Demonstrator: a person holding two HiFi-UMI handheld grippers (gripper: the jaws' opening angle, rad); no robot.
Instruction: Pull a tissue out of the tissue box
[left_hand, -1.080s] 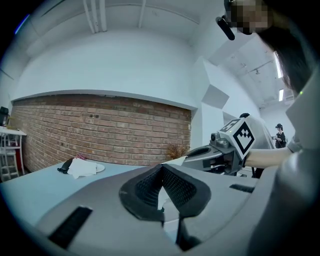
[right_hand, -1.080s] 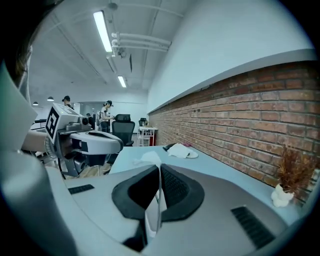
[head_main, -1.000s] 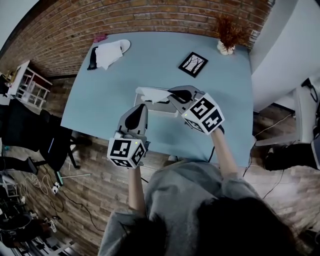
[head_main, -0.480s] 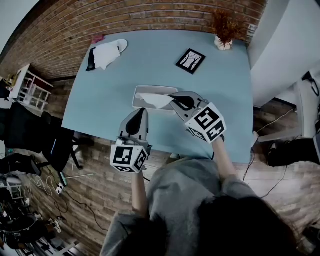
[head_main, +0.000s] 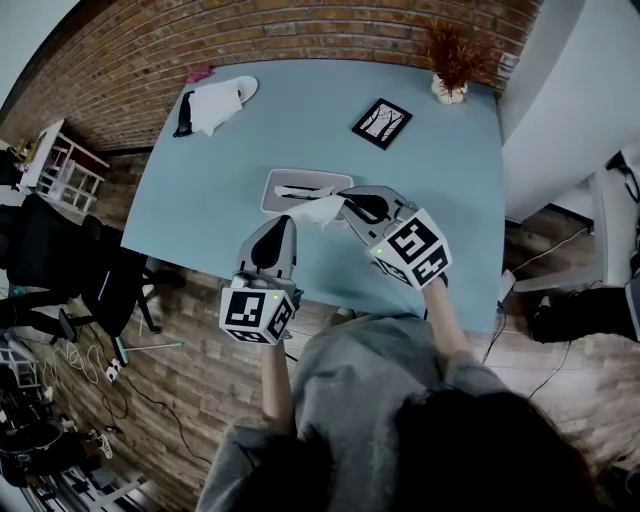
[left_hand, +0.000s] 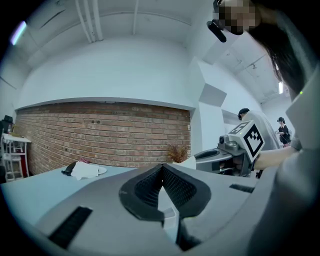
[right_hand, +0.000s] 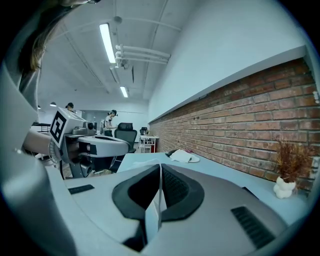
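The blue table (head_main: 200, 200) takes up most of the head view. Your left gripper (head_main: 285, 219) hangs over its near edge, just short of the box, and its jaws are pressed together with nothing in them, which you can see clearly in its own camera (left_hand: 162, 170). Your right gripper (head_main: 343, 200) is the busy one. Its jaws are clamped tight on the tissue (head_main: 322, 211), and in its own view (right_hand: 160, 172) a thin white sheet (right_hand: 159, 202) is sandwiched right between the pads.

The tissue box (head_main: 290, 182) sits flat around the middle of the table, a bit toward the near edge. The tissue bunches up over the box's near right corner. I can't tell whether it's fully clear of the slot.

Smaller stuff: a white cloth (head_main: 215, 105) at the far left corner, a potted plant (head_main: 452, 60) at the far right corner, and a small picture frame (head_main: 381, 123) lying near the plant.
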